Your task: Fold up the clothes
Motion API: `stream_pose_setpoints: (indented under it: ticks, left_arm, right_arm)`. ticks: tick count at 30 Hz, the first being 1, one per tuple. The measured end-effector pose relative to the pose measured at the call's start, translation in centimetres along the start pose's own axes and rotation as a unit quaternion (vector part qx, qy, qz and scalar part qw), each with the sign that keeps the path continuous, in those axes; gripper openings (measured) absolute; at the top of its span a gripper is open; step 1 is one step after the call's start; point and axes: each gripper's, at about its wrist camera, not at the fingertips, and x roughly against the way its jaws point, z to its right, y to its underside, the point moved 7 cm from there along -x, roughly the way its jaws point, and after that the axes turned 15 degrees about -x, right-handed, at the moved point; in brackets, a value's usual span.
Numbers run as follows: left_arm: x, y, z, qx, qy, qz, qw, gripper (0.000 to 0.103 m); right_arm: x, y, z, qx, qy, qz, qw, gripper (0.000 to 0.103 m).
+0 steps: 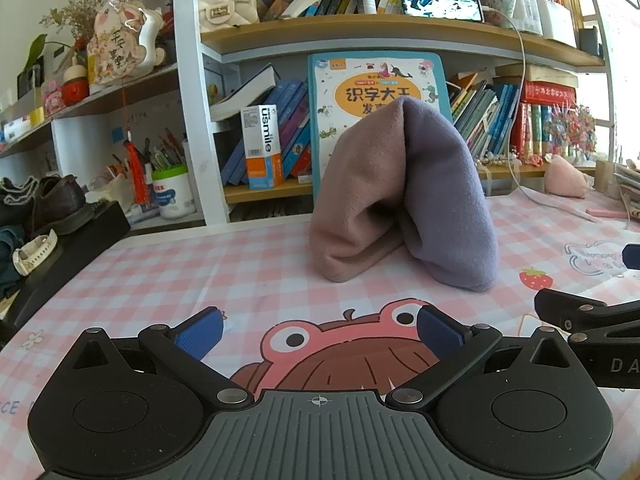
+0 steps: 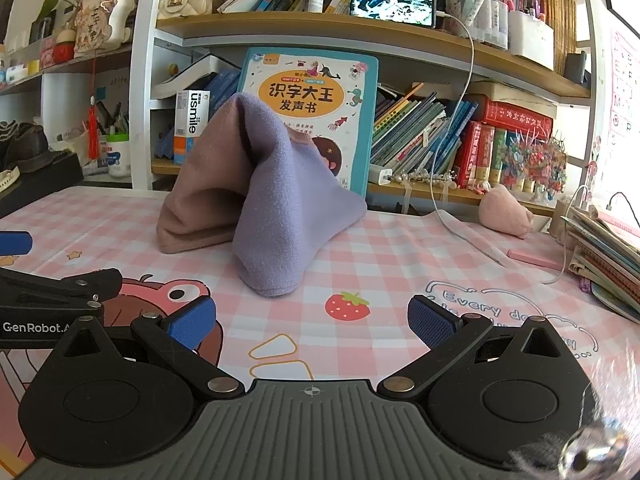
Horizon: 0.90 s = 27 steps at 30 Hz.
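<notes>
A pink and purple garment (image 1: 400, 196) stands bunched up in a tent shape on the pink checked tablecloth (image 1: 200, 272), pink half on the left, purple half on the right. It also shows in the right wrist view (image 2: 260, 196). My left gripper (image 1: 320, 334) is open and empty, low over the cloth in front of the garment. My right gripper (image 2: 312, 322) is open and empty, in front of the garment's purple end. Each gripper shows at the edge of the other's view.
A bookshelf with an upright children's book (image 2: 308, 100) stands right behind the garment. A white charging cable (image 2: 456, 216) and a pink plush (image 2: 506, 214) lie at the right. Stacked books (image 2: 608, 264) sit at the right edge, shoes (image 1: 48, 204) at the left.
</notes>
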Motion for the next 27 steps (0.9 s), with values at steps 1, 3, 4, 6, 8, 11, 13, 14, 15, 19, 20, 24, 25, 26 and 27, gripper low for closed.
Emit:
stream_pose_setpoints:
  ticks: [1, 3, 4, 6, 8, 11, 13, 14, 15, 19, 20, 24, 25, 26, 27]
  left_arm:
    - [0.0, 0.0, 0.0, 0.000, 0.000, -0.001, 1.0000, 0.103]
    - [-0.1, -0.1, 0.0, -0.001, -0.002, -0.004, 1.0000, 0.103]
    - [-0.1, -0.1, 0.0, -0.003, -0.005, -0.006, 1.0000, 0.103]
    - [-0.2, -0.1, 0.1, -0.007, -0.004, -0.009, 0.9999, 0.103]
    - [-0.2, -0.1, 0.2, -0.012, -0.003, -0.009, 0.9999, 0.103]
    - [-0.1, -0.2, 0.4, -0.019, -0.005, -0.008, 0.9998, 0.103]
    - [-0.1, -0.3, 0.5, -0.021, -0.005, -0.009, 0.9997, 0.103]
    - [-0.1, -0.2, 0.4, -0.021, -0.005, -0.010, 0.9997, 0.103]
    - [-0.2, -0.2, 0.4, -0.019, -0.004, -0.011, 0.9998, 0.103]
    - [-0.6, 0.0, 0.0, -0.004, 0.007, -0.021, 0.9998, 0.103]
    - [-0.7, 0.1, -0.1, -0.001, 0.009, -0.024, 0.9997, 0.103]
    - [-1.1, 0.2, -0.4, 0.010, 0.011, -0.035, 0.9993, 0.103]
    - [-1.1, 0.3, -0.4, 0.011, 0.010, -0.035, 0.9993, 0.103]
    - [-1.0, 0.3, -0.4, 0.011, 0.008, -0.035, 0.9993, 0.103]
    - [-1.0, 0.3, -0.4, 0.010, 0.007, -0.035, 0.9993, 0.103]
  right_arm:
    - [0.0, 0.0, 0.0, -0.001, 0.000, 0.000, 1.000, 0.103]
    - [0.0, -0.1, 0.1, -0.002, 0.000, 0.000, 1.000, 0.103]
    - [0.0, -0.1, 0.0, -0.003, 0.000, -0.001, 1.000, 0.103]
    - [-0.1, -0.1, 0.1, -0.003, 0.000, -0.002, 1.000, 0.103]
    - [-0.1, 0.0, 0.0, -0.002, 0.000, -0.004, 1.000, 0.103]
    - [-0.2, 0.0, -0.1, 0.000, 0.000, -0.006, 1.000, 0.103]
    - [-0.2, 0.0, -0.1, 0.002, 0.000, -0.006, 1.000, 0.103]
    - [-0.2, 0.0, -0.1, 0.003, 0.001, -0.006, 1.000, 0.103]
    - [-0.2, 0.1, -0.2, 0.003, 0.001, -0.007, 1.000, 0.103]
    - [-0.3, 0.2, -0.4, 0.010, 0.001, -0.009, 1.000, 0.103]
    - [-0.3, 0.2, -0.5, 0.011, 0.000, -0.009, 1.000, 0.103]
    - [-0.5, 0.2, -0.5, 0.012, -0.001, -0.014, 1.000, 0.103]
    - [-0.5, 0.2, -0.5, 0.012, -0.001, -0.015, 1.000, 0.103]
    - [-0.5, 0.3, -0.5, 0.011, -0.001, -0.015, 1.000, 0.103]
    - [-0.6, 0.3, -0.5, 0.011, -0.001, -0.016, 1.000, 0.103]
